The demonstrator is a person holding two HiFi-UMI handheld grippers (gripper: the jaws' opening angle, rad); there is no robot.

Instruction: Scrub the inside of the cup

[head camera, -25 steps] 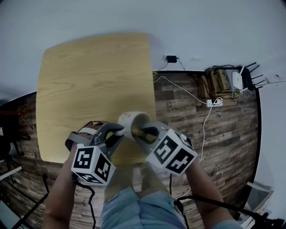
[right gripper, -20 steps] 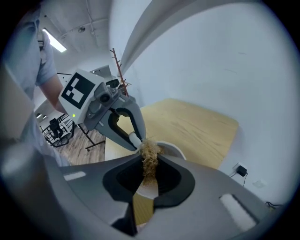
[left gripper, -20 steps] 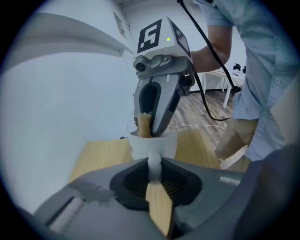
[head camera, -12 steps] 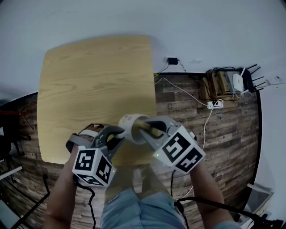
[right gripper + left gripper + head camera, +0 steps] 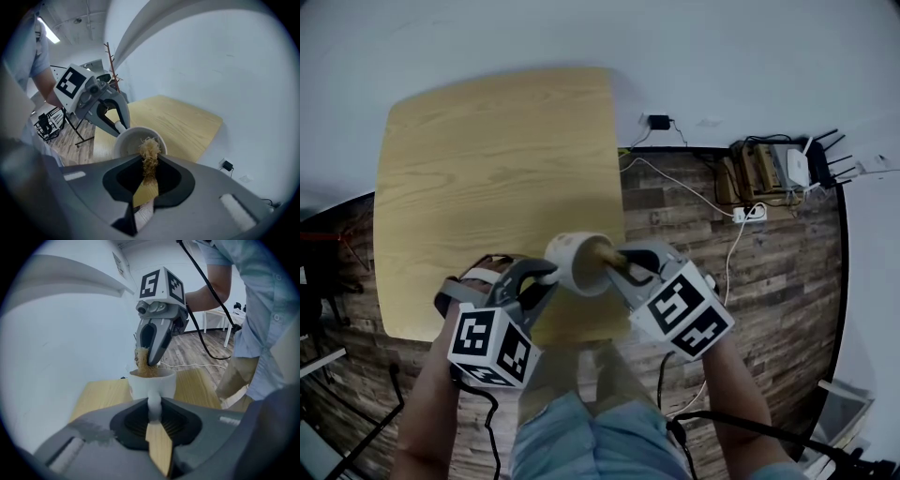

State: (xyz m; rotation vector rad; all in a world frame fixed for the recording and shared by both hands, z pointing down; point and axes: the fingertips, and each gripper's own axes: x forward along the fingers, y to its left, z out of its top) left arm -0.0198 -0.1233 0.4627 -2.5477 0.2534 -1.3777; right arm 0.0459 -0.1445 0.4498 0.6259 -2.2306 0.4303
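Note:
In the head view a white cup hangs above the near edge of the wooden table, its mouth turned to the right. My left gripper is shut on the cup's handle, which shows pinched between its jaws in the left gripper view. From the right, my right gripper is shut on a tan fibrous scrubber. The scrubber's tip sits at the rim inside the cup. The cup's bottom is hidden.
Wooden floor lies to the right of the table, with a power strip and cables and boxes with a router by the wall. The person's legs are right below the grippers.
My right gripper has shifted slightly to the right and the scrubber has moved within the cup's mouth. The left gripper and cup have hardly moved.

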